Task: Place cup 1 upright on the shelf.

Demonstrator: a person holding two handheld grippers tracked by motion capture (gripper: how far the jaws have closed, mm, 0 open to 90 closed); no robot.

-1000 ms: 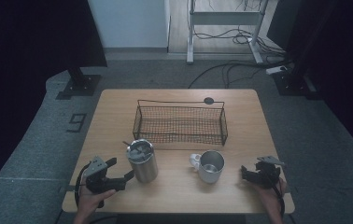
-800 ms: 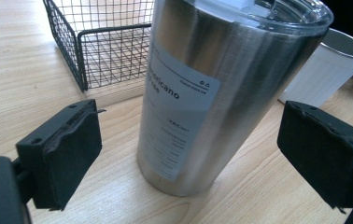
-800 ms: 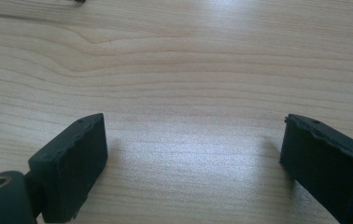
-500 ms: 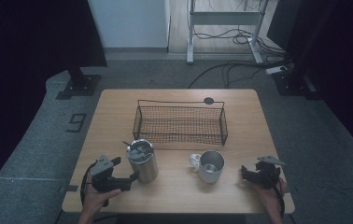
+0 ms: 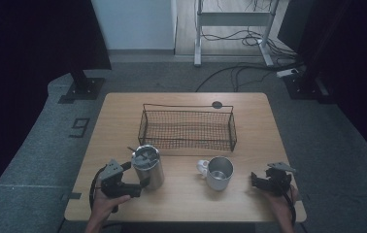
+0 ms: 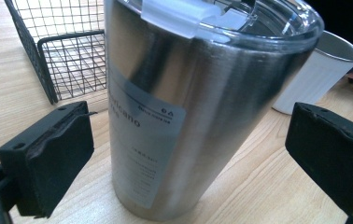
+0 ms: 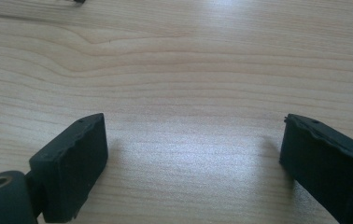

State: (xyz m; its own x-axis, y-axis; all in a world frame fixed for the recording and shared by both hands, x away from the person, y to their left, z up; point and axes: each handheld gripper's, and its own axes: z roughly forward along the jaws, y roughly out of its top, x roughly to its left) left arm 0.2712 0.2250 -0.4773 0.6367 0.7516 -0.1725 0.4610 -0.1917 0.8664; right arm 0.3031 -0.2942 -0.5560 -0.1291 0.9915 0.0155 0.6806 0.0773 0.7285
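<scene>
A tall steel tumbler (image 5: 147,167) with a clear lid and a paper label stands upright at the table's front left. My left gripper (image 5: 134,187) is level with its lower body. In the left gripper view the tumbler (image 6: 188,116) stands between the two black pads (image 6: 48,158), with a gap on each side, so the left gripper (image 6: 191,158) is open. My right gripper (image 5: 255,182) rests near the front right corner, and in its own view the right gripper (image 7: 193,158) stands open over bare wood.
A white mug (image 5: 219,173) with a steel inside stands right of the tumbler, handle to the left. A black wire basket (image 5: 187,144) lies across the middle of the table behind both. Cables run over the floor beyond the table.
My left gripper has edged right, closer around the tumbler. The right gripper, mug and basket have kept still.
</scene>
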